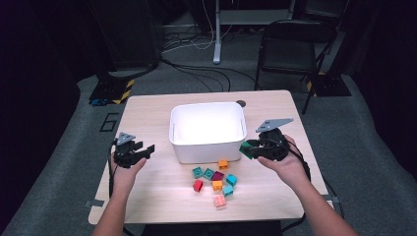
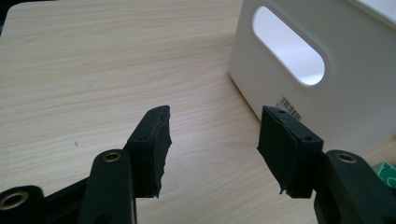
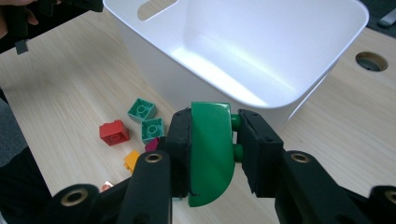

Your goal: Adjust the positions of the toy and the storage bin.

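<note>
Green brick (image 3: pixel 211 151) sits clamped between my right gripper (image 1: pixel 259 145) jaws, lifted beside the white bin's (image 1: pixel 175 132) right front corner; the open bin lies up and leftward of it, so the drop means carrying it over the near rim. My left gripper (image 1: pixel 138 150) rests apart and empty, left of the bin. One bin; I count eight loose bricks (image 1: pixel 214 181) on the table (image 1: pixel 147 196).

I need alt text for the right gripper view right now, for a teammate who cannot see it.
The right gripper is shut on a green brick, held just short of the open white bin. Loose bricks lie on the wooden table to its left, among them a red brick and two teal bricks.
</note>
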Demonstrator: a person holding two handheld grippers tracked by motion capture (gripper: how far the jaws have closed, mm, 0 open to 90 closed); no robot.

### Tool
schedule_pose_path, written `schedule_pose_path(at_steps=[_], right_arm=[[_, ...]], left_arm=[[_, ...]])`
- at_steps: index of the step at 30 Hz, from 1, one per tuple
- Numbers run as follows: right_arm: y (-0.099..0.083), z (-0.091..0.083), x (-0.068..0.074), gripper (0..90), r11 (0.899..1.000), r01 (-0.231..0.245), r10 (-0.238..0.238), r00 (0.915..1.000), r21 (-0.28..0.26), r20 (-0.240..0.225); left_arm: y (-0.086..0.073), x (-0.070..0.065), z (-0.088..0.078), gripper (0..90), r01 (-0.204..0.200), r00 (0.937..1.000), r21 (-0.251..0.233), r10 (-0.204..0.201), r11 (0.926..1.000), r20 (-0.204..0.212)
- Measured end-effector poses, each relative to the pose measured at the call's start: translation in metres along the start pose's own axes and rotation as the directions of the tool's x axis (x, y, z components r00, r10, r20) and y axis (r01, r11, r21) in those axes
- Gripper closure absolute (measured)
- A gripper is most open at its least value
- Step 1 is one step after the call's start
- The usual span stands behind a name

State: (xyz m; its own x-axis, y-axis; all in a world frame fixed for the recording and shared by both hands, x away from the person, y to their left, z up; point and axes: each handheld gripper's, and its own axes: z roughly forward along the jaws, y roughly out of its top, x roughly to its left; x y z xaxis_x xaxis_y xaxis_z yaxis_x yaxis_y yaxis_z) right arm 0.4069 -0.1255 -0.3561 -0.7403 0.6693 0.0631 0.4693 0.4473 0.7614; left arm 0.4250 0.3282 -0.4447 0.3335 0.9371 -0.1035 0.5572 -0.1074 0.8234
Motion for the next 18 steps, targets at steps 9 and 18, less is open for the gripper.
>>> schedule_pose_path(at_steps=[9,18], right_arm=[[0.028,-0.006,0.002,66.1,0.999,0.035,-0.035,0.9993,-0.017,0.013],[0.051,0.011,-0.006,66.1,0.999,0.029,-0.028,0.9995,-0.031,0.013]], left_arm=[[0.000,0.002,0.000,43.2,0.003,1.0000,0.002,-0.003,1.0000,0.005],[0.002,0.002,0.003,43.2,0.005,0.9999,0.002,-0.005,1.0000,0.009]])
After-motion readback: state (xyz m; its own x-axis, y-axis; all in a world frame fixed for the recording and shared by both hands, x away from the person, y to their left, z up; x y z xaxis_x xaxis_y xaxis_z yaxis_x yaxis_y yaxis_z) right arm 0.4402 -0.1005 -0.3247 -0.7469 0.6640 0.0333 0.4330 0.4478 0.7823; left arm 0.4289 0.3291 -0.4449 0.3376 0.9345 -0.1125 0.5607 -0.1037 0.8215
